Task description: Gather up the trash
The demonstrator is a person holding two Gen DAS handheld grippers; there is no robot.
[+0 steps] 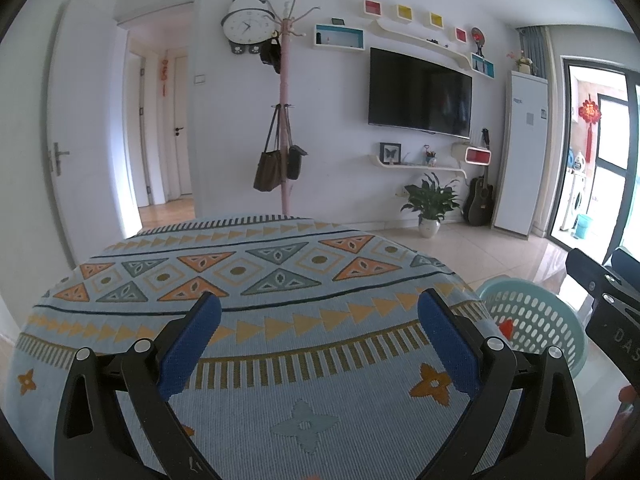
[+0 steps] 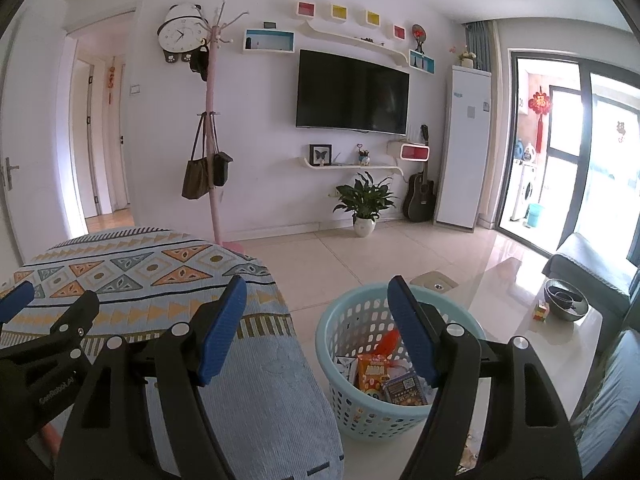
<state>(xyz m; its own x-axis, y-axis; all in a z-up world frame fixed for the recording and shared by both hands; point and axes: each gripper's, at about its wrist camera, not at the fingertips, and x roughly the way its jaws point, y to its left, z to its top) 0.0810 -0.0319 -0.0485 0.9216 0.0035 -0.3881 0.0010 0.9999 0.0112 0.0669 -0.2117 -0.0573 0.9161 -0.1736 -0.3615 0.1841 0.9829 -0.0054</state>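
A light blue perforated basket [image 2: 352,400] stands on the floor right of a table with a patterned cloth [image 2: 168,280]. It holds several pieces of trash, among them an orange packet [image 2: 370,372] and a dark packet [image 2: 404,390]. My right gripper [image 2: 318,328] is open and empty, above the gap between the table and the basket. My left gripper [image 1: 320,340] is open and empty over the tablecloth [image 1: 260,280]. The basket also shows in the left wrist view [image 1: 532,320], at the right.
A pink coat stand [image 2: 212,140] with bags is behind the table. A potted plant [image 2: 364,204], a guitar [image 2: 420,196] and a white cabinet [image 2: 464,144] line the far wall. A low table with a metal bowl [image 2: 568,304] is at the right.
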